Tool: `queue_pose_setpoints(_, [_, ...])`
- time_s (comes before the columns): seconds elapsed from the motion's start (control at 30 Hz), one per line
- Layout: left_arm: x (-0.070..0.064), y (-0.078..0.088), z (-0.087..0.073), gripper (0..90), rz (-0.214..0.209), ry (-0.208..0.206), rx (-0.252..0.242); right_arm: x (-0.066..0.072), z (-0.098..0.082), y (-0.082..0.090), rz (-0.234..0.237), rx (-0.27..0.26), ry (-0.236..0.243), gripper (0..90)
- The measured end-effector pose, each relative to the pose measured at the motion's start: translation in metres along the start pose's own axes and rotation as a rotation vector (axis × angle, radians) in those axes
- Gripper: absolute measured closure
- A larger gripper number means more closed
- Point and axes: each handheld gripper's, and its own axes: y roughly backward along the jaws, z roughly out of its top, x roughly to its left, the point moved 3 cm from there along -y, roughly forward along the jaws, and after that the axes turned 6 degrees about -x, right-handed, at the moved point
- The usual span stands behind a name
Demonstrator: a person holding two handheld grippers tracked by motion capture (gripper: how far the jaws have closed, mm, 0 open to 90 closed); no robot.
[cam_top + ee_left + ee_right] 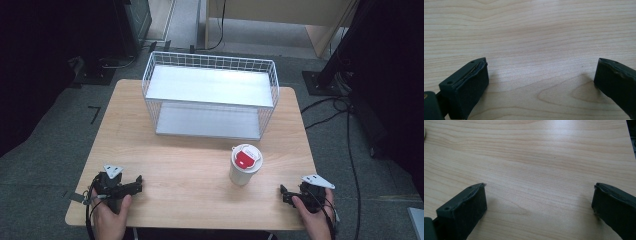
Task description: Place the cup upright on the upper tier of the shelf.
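A white paper cup (244, 166) with a red-and-white lid stands upright on the wooden table (190, 170), right of centre. My left gripper (137, 183) rests near the front left corner, well to the left of the cup, pointing right. Seen from its own camera, the left gripper (541, 75) is open, with bare wood between its wide-set jaws. My right gripper (283, 193) sits near the front right corner, a short way right of and nearer than the cup. The right gripper (539, 200) is open too, over bare wood.
A white wire basket (210, 58) with an upper and a lower shelf stands at the back middle of the table, open toward me. Cables (330, 107) and a black stand base (320, 82) lie on the floor beyond the right edge.
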Motion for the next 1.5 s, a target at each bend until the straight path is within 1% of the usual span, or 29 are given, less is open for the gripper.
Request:
queue_pose_setpoints(0.1, [0.000, 0.000, 0.000, 0.0, 0.000, 0.001, 0.000, 0.000, 0.000, 0.000, -0.004, -0.004, 0.001, 0.0])
queue_pose_setpoints(0.13, [0.001, -0.001, 0.001, 0.0, 0.011, 0.009, 0.000, 0.002, -0.001, 0.001, 0.001, -0.001, -0.001, 0.0])
queue_pose_setpoints(0.17, [0.001, -0.001, 0.001, 0.0, 0.011, 0.009, 0.000, 0.002, -0.001, 0.001, 0.001, -0.001, -0.001, 0.0])
queue_pose_setpoints(0.2, [0.000, -0.002, 0.001, 0.0, 0.013, 0.010, 0.000, 0.005, -0.002, 0.002, 0.017, -0.003, 0.010, 0.3])
queue_pose_setpoints(0.23, [0.000, -0.002, 0.001, 0.0, 0.015, 0.013, -0.001, 0.005, -0.002, 0.002, 0.017, -0.003, 0.010, 0.3])
queue_pose_setpoints(0.27, [-0.001, -0.002, 0.001, 0.0, 0.018, 0.014, 0.001, 0.010, -0.002, 0.003, 0.038, -0.008, 0.020, 0.7])
queue_pose_setpoints(0.3, [-0.001, -0.002, 0.001, 0.0, 0.018, 0.014, 0.001, 0.010, -0.002, 0.003, 0.038, -0.008, 0.020, 0.7])
queue_pose_setpoints(0.33, [-0.001, -0.001, 0.001, 0.0, 0.018, 0.013, 0.002, 0.015, -0.002, 0.004, 0.055, -0.016, 0.029, 0.7])
queue_pose_setpoints(0.43, [-0.002, -0.002, 0.001, 0.0, 0.022, 0.015, 0.000, 0.019, 0.001, 0.004, 0.058, -0.023, 0.033, 0.7])
queue_pose_setpoints(0.47, [-0.002, -0.002, 0.001, 0.0, 0.023, 0.017, 0.000, 0.023, 0.003, 0.004, 0.066, -0.028, 0.022, 0.7])
queue_pose_setpoints(0.57, [-0.002, -0.002, 0.001, 0.0, 0.023, 0.017, 0.000, 0.028, 0.005, 0.004, 0.075, -0.031, 0.016, 0.7])
queue_pose_setpoints(0.6, [-0.002, -0.002, 0.001, 0.0, 0.023, 0.017, 0.000, 0.033, 0.007, 0.004, 0.082, -0.032, 0.022, 0.7])
queue_pose_setpoints(0.63, [-0.002, -0.002, 0.001, 0.0, 0.023, 0.017, 0.000, 0.033, 0.007, 0.004, 0.082, -0.032, 0.022, 0.7])
queue_pose_setpoints(0.67, [-0.002, -0.002, 0.001, 0.0, 0.023, 0.016, 0.000, 0.039, 0.008, 0.004, 0.096, -0.036, 0.033, 0.7])
queue_pose_setpoints(0.7, [-0.002, -0.002, 0.001, 0.0, 0.023, 0.016, 0.000, 0.039, 0.008, 0.004, 0.096, -0.036, 0.033, 0.7])
queue_pose_setpoints(0.8, [-0.002, -0.002, 0.001, 0.0, 0.023, 0.016, 0.000, 0.050, 0.011, 0.004, 0.112, -0.042, 0.047, 0.7])
queue_pose_setpoints(0.83, [-0.002, -0.002, 0.001, 0.0, 0.023, 0.016, 0.000, 0.050, 0.011, 0.004, 0.112, -0.042, 0.047, 0.7])
queue_pose_setpoints(0.87, [-0.002, -0.002, 0.001, 0.0, 0.023, 0.017, 0.000, 0.055, 0.012, 0.003, 0.122, -0.042, 0.055, 0.7])
queue_pose_setpoints(0.93, [-0.002, -0.002, 0.001, 0.0, 0.023, 0.017, 0.000, 0.058, 0.013, 0.003, 0.129, -0.041, 0.060, 0.7])
queue_pose_setpoints(1.03, [-0.002, -0.002, 0.001, 0.0, 0.023, 0.016, 0.000, 0.065, 0.012, 0.001, 0.142, -0.034, 0.074, 0.7])
queue_pose_setpoints(1.07, [-0.002, -0.002, 0.001, 0.0, 0.023, 0.017, 0.000, 0.070, 0.013, 0.001, 0.151, -0.036, 0.083, 0.7])
queue_pose_setpoints(1.1, [-0.002, -0.002, 0.001, 0.0, 0.023, 0.017, 0.000, 0.070, 0.013, 0.001, 0.151, -0.036, 0.083, 0.7])
queue_pose_setpoints(1.17, [-0.002, -0.002, 0.001, 0.0, 0.023, 0.016, 0.000, 0.075, 0.013, 0.001, 0.159, -0.038, 0.088, 0.7])
queue_pose_setpoints(1.2, [-0.002, -0.002, 0.001, 0.0, 0.023, 0.017, 0.000, 0.079, 0.014, 0.000, 0.169, -0.043, 0.100, 0.7])
queue_pose_setpoints(1.23, [-0.002, -0.002, 0.001, 0.0, 0.023, 0.016, 0.000, 0.079, 0.014, 0.000, 0.169, -0.043, 0.100, 0.7])
queue_pose_setpoints(1.27, [-0.002, -0.002, 0.001, 0.0, 0.023, 0.016, 0.001, 0.084, 0.014, 0.000, 0.177, -0.040, 0.103, 0.7])
queue_pose_setpoints(1.3, [-0.002, -0.002, 0.001, 0.0, 0.023, 0.016, 0.001, 0.084, 0.014, 0.000, 0.177, -0.040, 0.103, 0.7])
queue_pose_setpoints(1.33, [-0.002, -0.002, 0.001, 0.0, 0.023, 0.017, 0.000, 0.089, 0.015, 0.000, 0.189, -0.042, 0.109, 0.7])
queue_pose_setpoints(1.5, [-0.002, -0.002, 0.001, 0.0, 0.023, 0.017, 0.000, 0.096, 0.016, 0.001, 0.218, -0.047, 0.116, 0.7])
